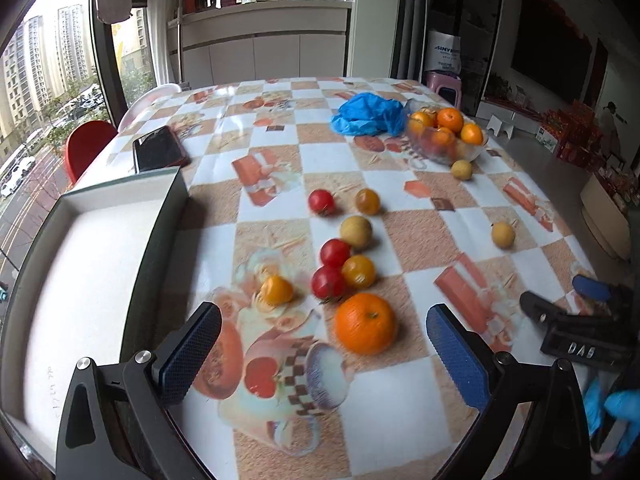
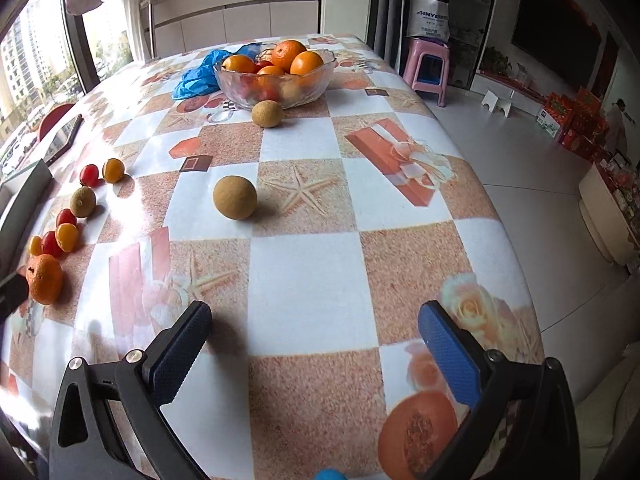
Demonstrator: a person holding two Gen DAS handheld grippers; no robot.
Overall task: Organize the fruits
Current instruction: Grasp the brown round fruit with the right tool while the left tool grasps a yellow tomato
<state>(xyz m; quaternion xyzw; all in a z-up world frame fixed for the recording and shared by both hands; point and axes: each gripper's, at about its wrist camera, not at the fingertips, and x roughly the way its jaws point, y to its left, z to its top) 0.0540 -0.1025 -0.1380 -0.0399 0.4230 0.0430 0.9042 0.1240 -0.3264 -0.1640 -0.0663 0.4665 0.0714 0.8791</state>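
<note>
Tablecloth (image 2: 308,264), checked, under scattered fruit, window-lit.

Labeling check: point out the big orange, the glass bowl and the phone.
big orange (image 1: 366,323): left wrist view, middle of peel.
glass bowl (image 2: 240,88): right wrist view, front-left wall.
phone (image 1: 158,152): left wrist view, screen centre.

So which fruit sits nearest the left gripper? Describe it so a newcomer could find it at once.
Start at the white tray on the table's left side, then go right to the cluster of small red and yellow fruits. At the cluster's near end lies the orange, between the open left gripper's fingers in view. It is far bigger than its neighbours.
</note>
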